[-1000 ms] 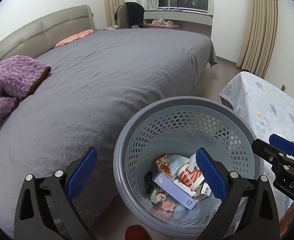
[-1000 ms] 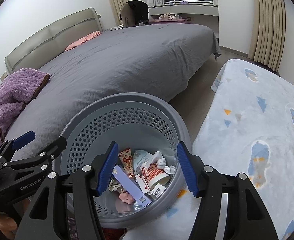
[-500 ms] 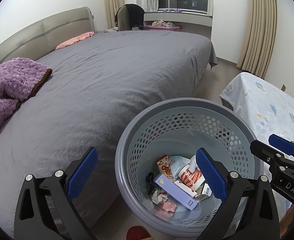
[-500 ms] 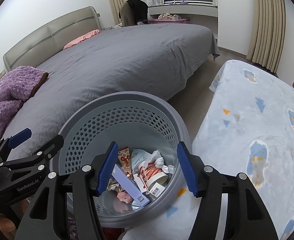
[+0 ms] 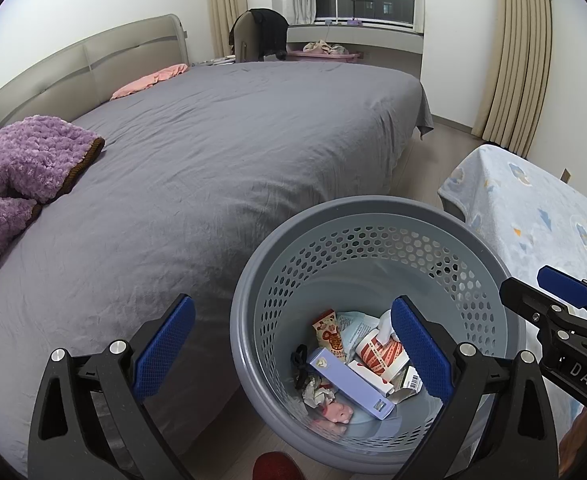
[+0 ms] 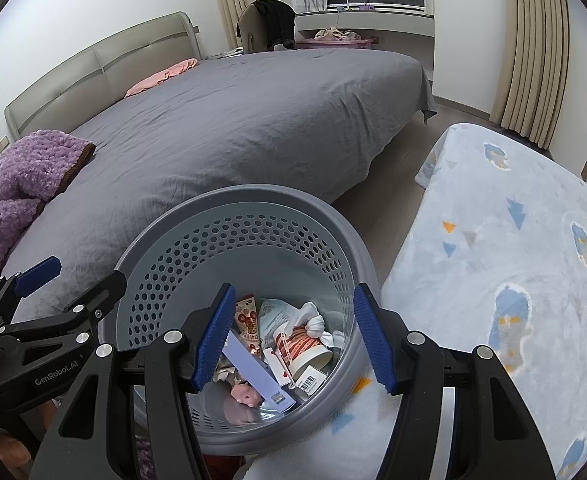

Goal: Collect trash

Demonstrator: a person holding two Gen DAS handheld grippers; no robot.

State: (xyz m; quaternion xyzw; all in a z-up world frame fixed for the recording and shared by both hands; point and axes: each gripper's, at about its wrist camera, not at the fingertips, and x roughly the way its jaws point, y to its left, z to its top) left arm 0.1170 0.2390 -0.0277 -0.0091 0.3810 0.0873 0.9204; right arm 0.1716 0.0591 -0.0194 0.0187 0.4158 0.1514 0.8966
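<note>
Even indoor light, fisheye-warped edges

Both wrist views close above the shared basket (image 5: pixel 253 280), facing bedward.

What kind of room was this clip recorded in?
A home bedroom, most likely. A large bed with a grey sheet and padded headboard fills the view, curtains frame a window, and a grey perforated trash basket holding wrappers stands beside the bed.

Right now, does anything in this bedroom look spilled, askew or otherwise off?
Nothing stands out. The trash lies inside the basket, which stands upright on the floor by the bed. Both the left gripper and the right gripper are open and empty. A purple blanket lies bunched on the bed.
</note>
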